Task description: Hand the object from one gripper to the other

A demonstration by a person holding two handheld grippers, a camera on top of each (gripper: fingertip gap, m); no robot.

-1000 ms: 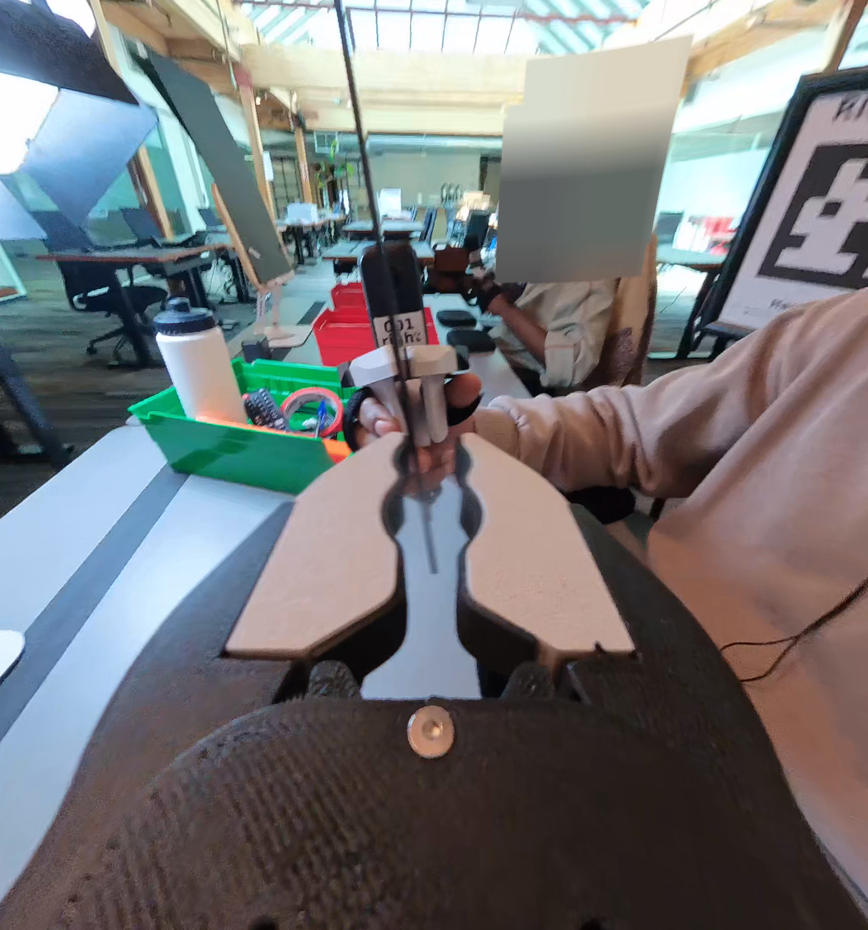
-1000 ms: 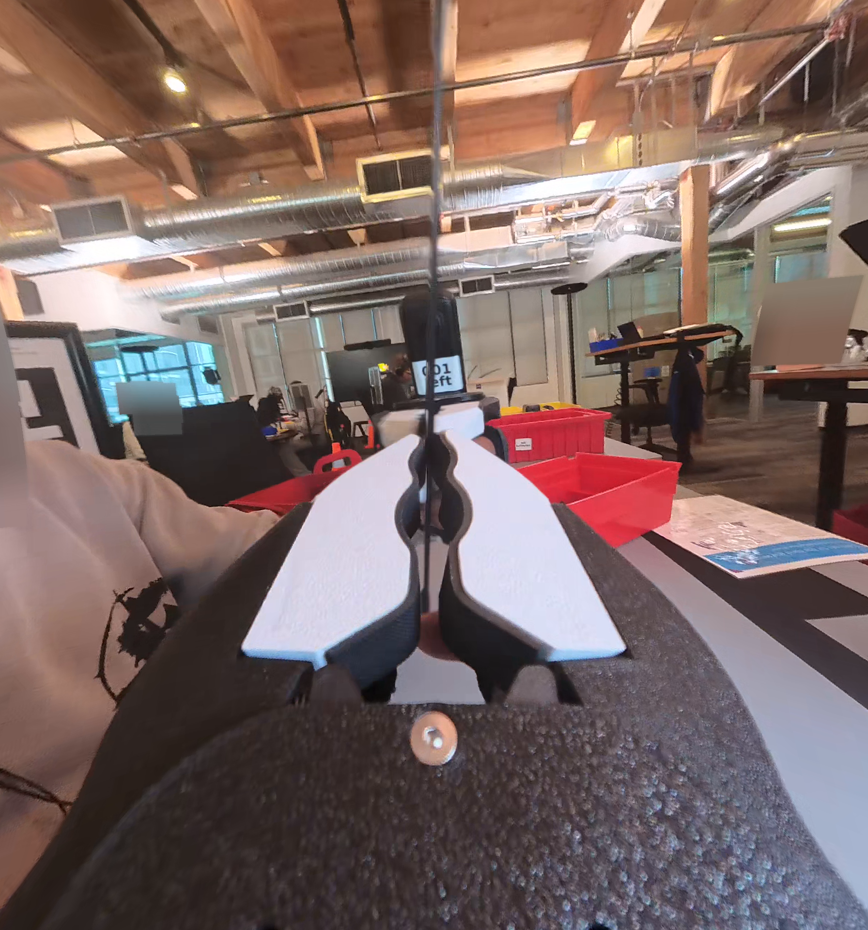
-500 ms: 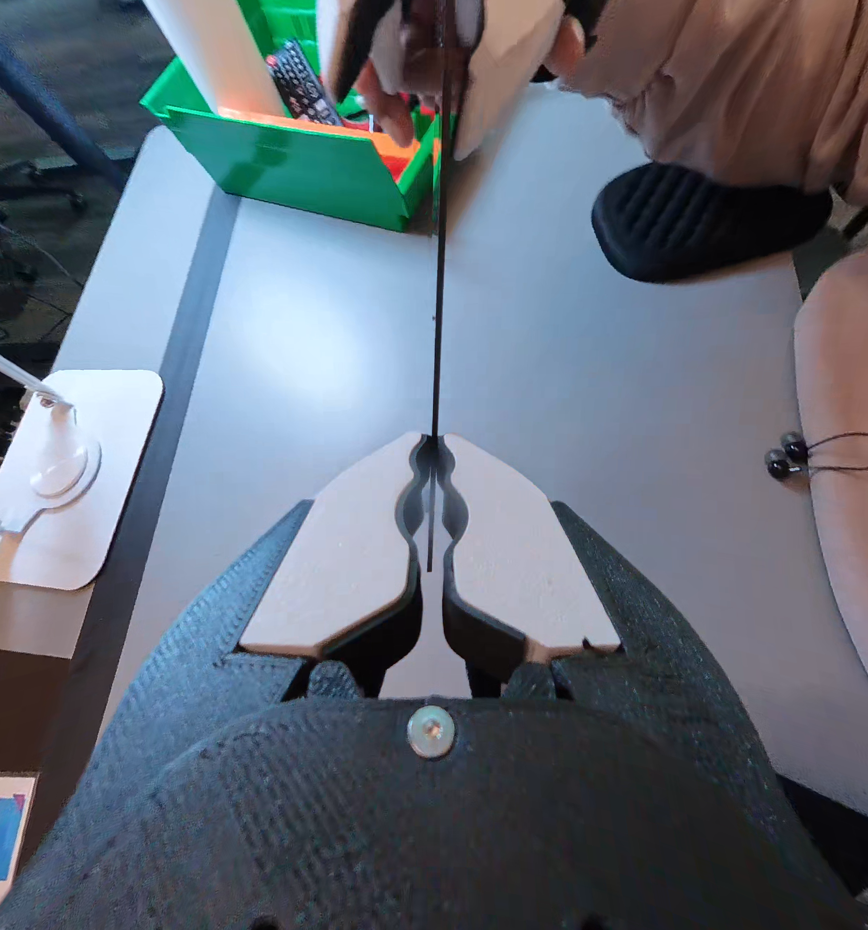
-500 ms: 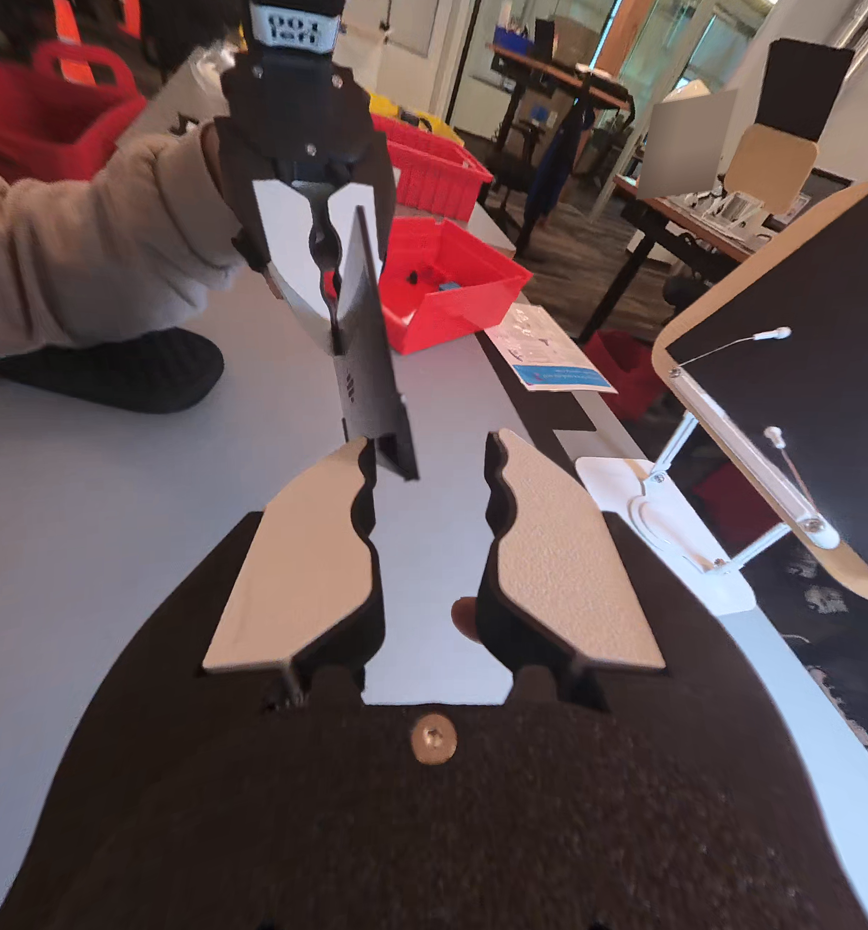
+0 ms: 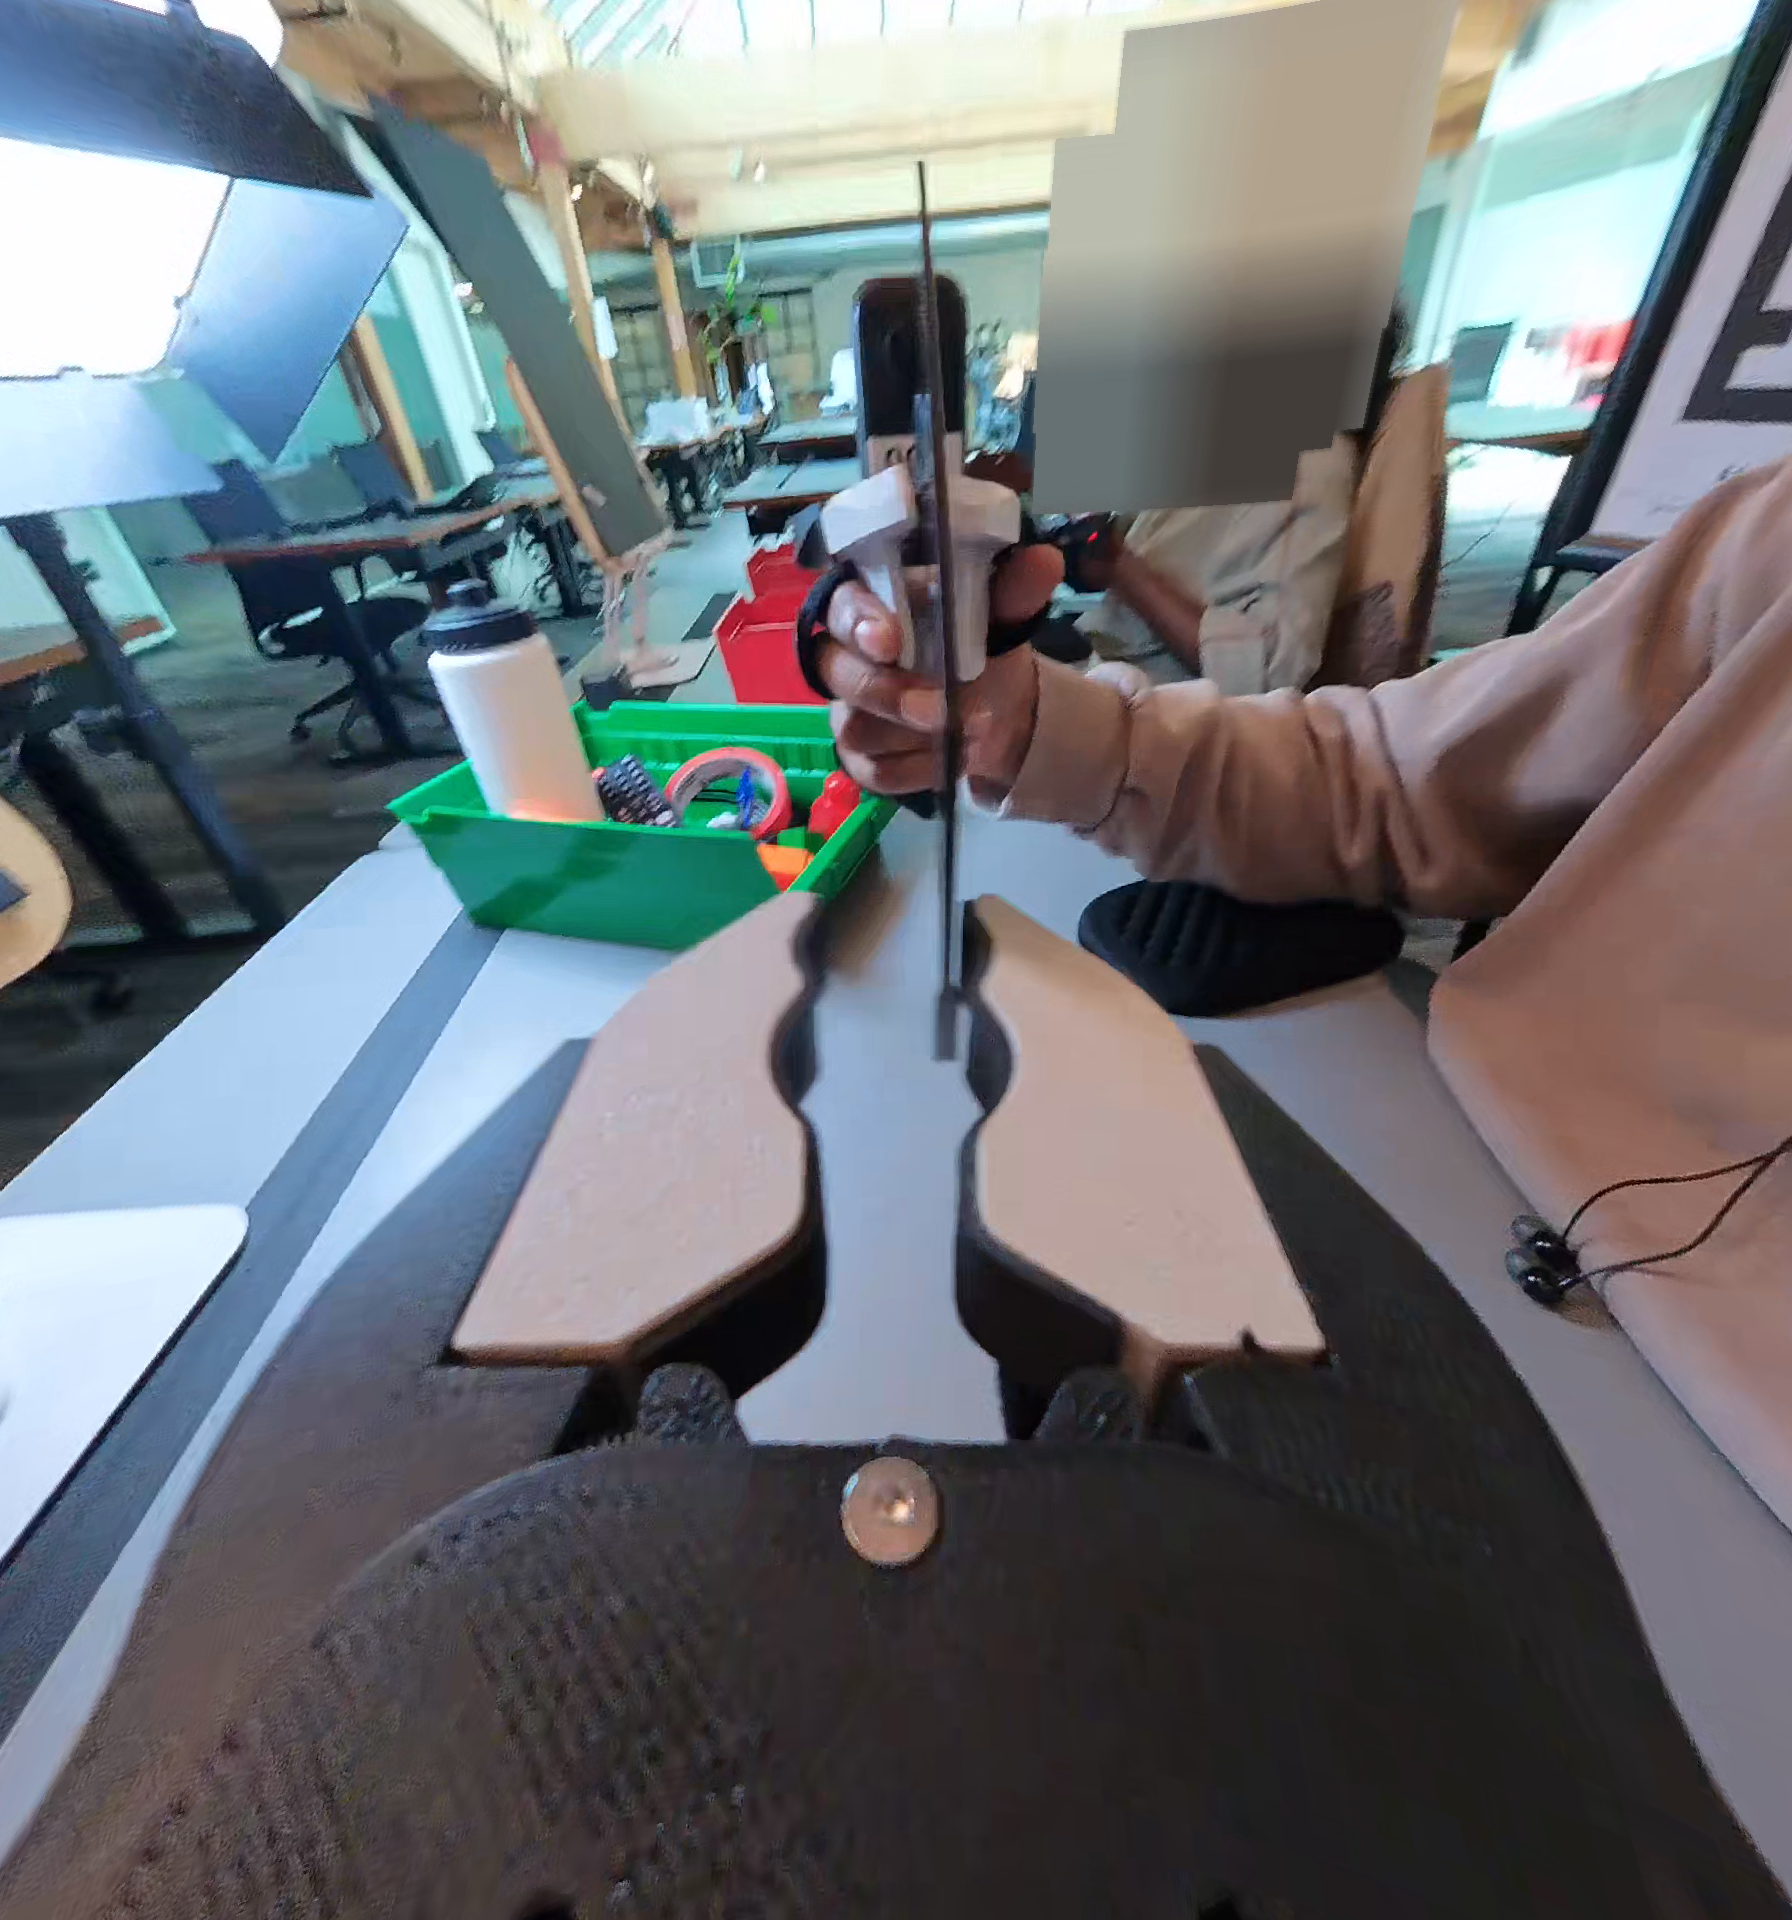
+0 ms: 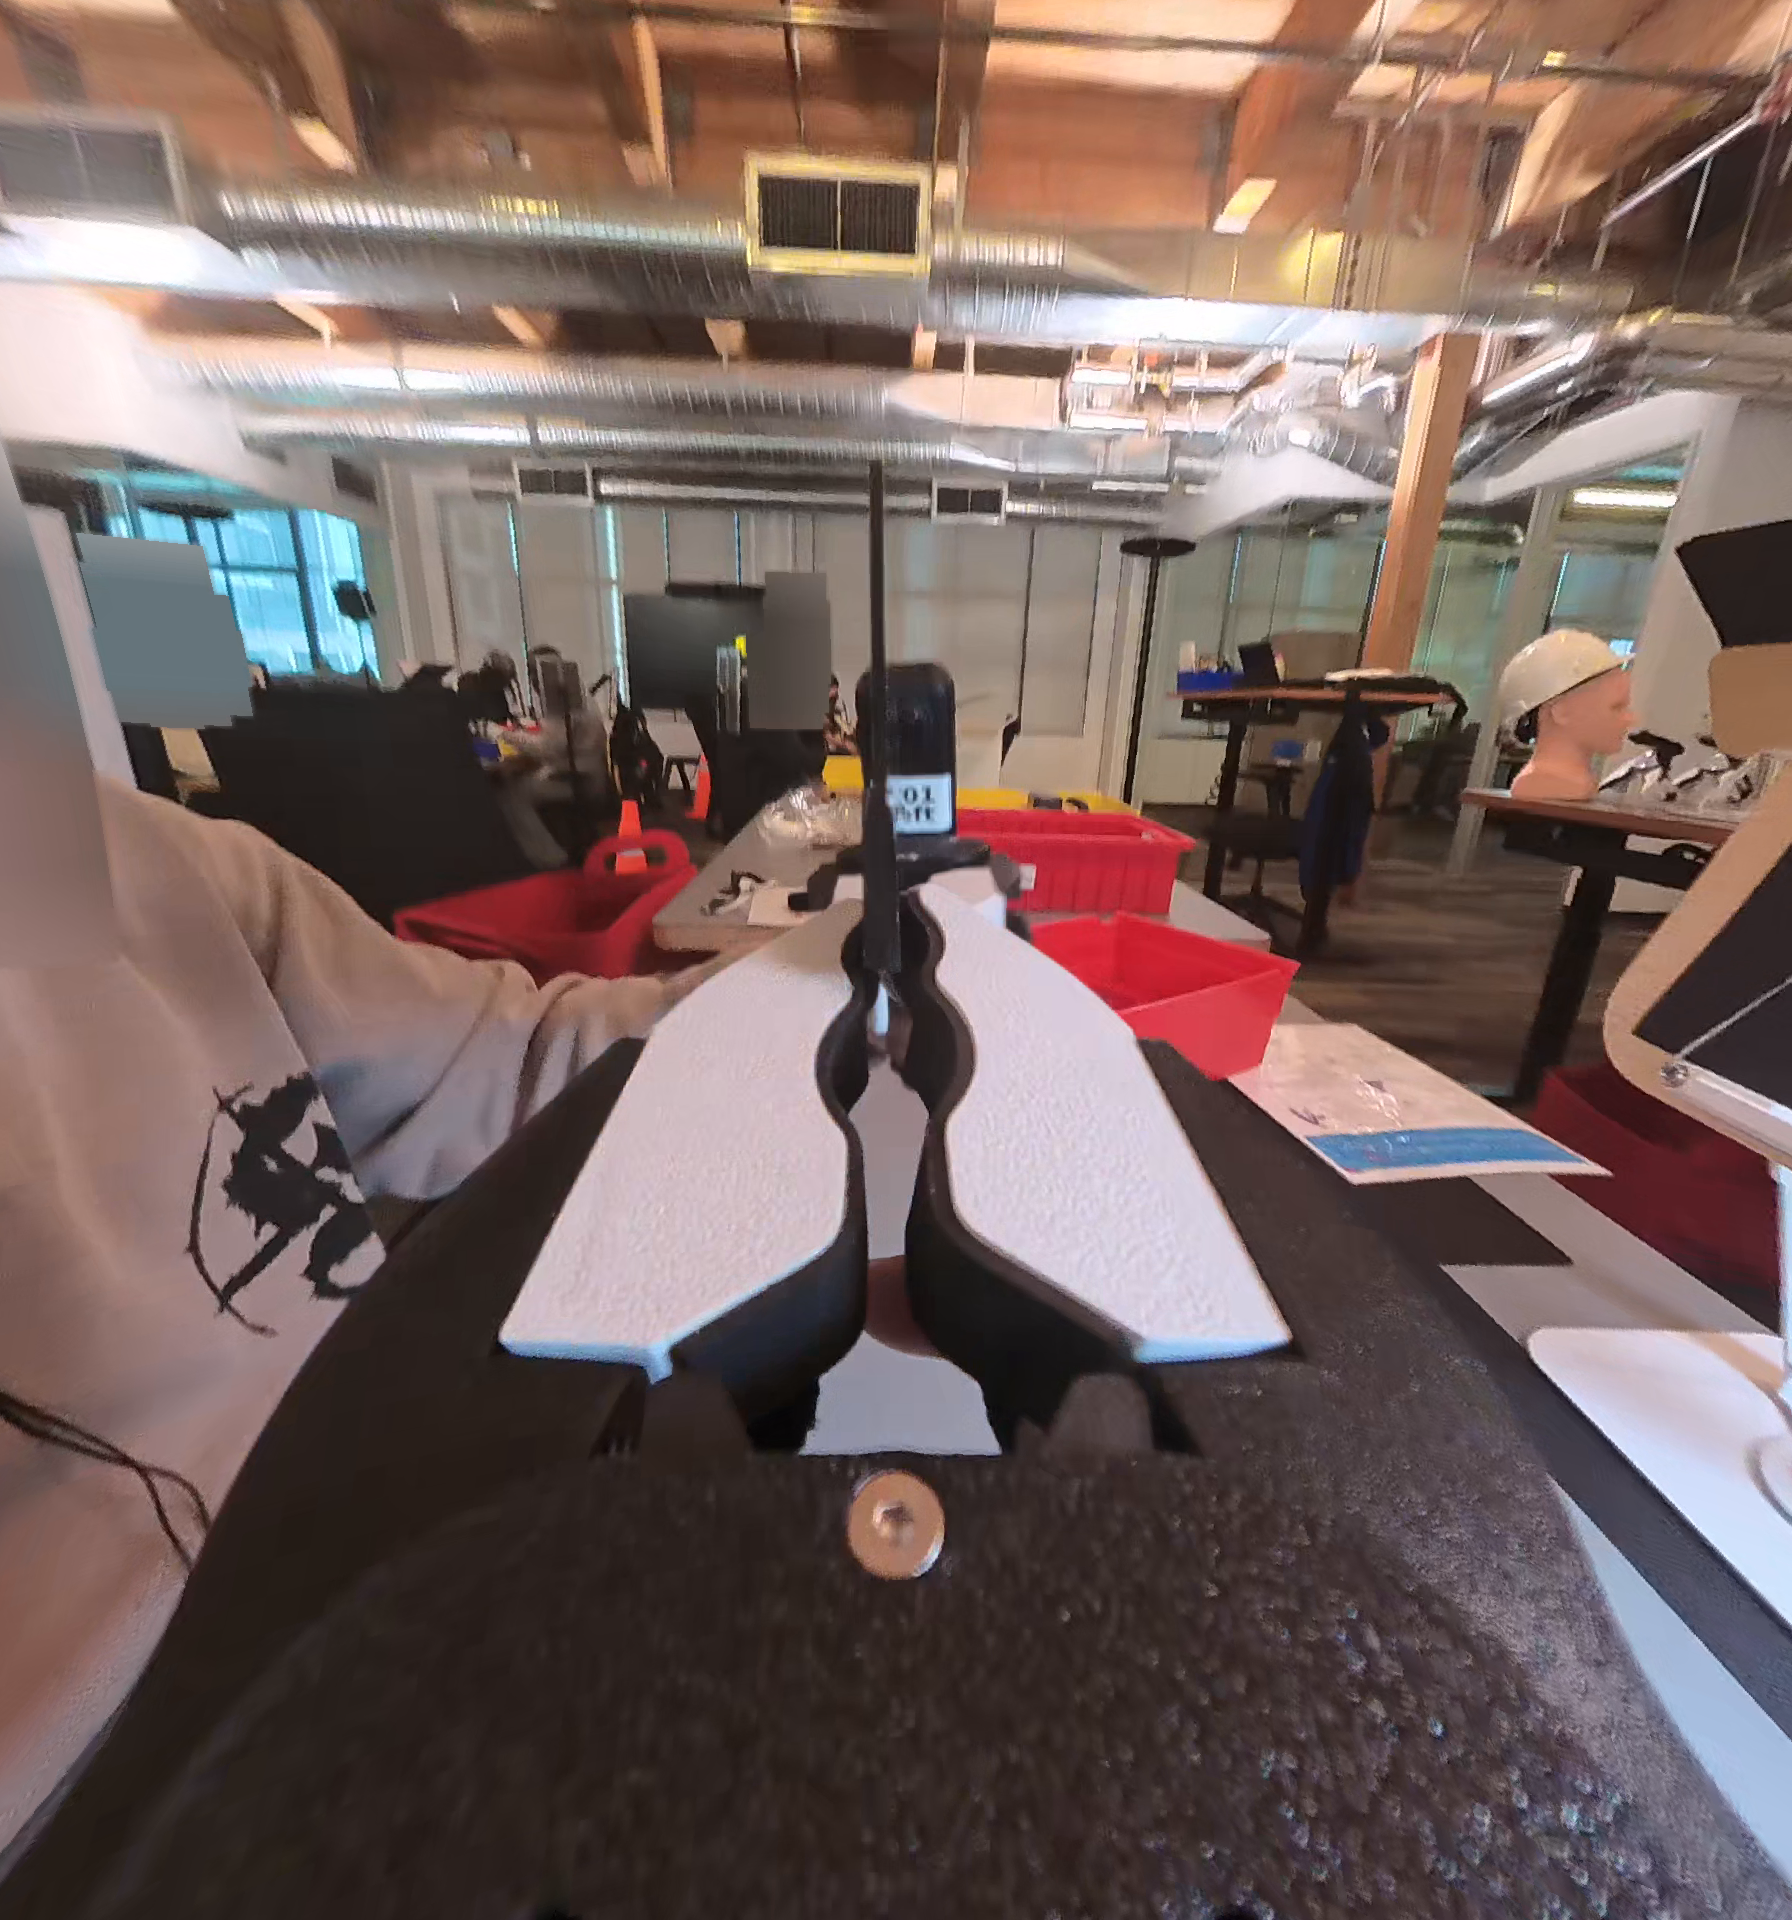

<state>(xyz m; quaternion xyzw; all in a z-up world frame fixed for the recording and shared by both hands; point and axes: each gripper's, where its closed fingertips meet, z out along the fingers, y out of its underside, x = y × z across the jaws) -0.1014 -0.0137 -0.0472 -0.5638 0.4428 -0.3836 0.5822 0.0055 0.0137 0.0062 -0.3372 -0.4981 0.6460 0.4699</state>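
The left gripper [image 5: 887,935] had just let go; the right gripper [image 6: 887,925] clamped the thin plate [image 5: 933,582], so the handover looked done.

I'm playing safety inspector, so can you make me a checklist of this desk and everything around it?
Surface: grey table, mostly bare.
Job's things: thin black plate, upright, seen edge-on.
Clutter: green bin holding a white bottle and tape roll; black pad; red bins; paper sheet.
Grippers: left gripper jaws open, the plate's lower end between them; right gripper jaws shut on the plate.
Cables: thin black cord on beige clothing.
Surroundings: open office with desks and a dummy head in a white helmet.
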